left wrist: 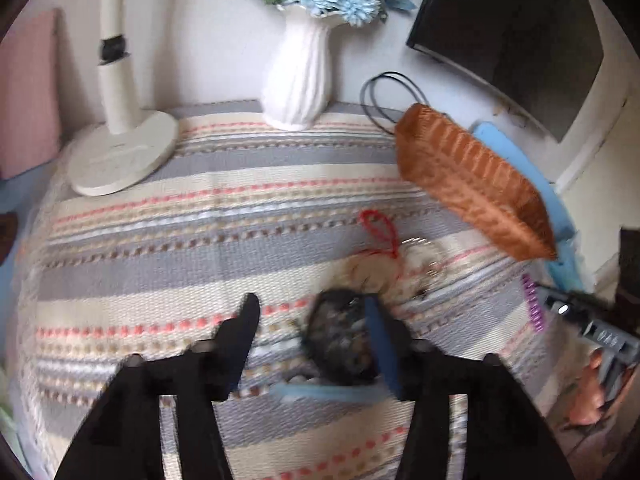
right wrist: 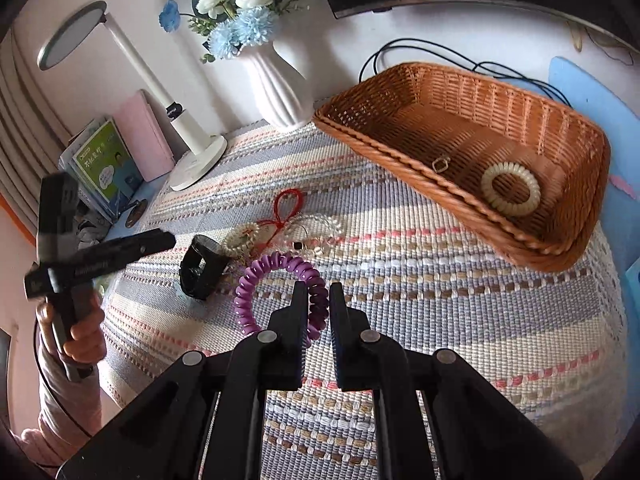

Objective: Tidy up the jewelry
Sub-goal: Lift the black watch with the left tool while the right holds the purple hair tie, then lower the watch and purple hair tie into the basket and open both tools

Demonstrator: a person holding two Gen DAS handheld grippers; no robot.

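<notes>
Two grippers are in play over the striped cloth on the worktop (right wrist: pixel 440 280). The right gripper (right wrist: pixel 319 292) has its jaws drawn nearly together around one side of the purple coil band (right wrist: pixel 276 288), which lies on the cloth near the front edge; whether the pads actually bear on the coil cannot be told, as a narrow gap shows between them. The left gripper (left wrist: pixel 310 312) stands wide open — its right finger is beside a dark bracelet (left wrist: pixel 340 340) and nothing is held; that view is blurred.

Just beyond the purple band lies a small heap: a cream bead bracelet (right wrist: pixel 240 240), a red cord loop (right wrist: pixel 286 204) and some clear beaded pieces, touching or tangled. The wicker basket (right wrist: pixel 400 160) sits toward the far right corner and already holds a cream coil band (right wrist: pixel 511 194) and a small metal clasp (right wrist: pixel 441 164).

Judgement: the coil band is light, springy and soft; it should give under the jaws and may slip or stretch if pinched on a single turn. A hold across the full thickness of the coil looks soundest. The dark bracelet appears stiffer — best taken across its band. The heap risks dragging neighbours along.
</notes>
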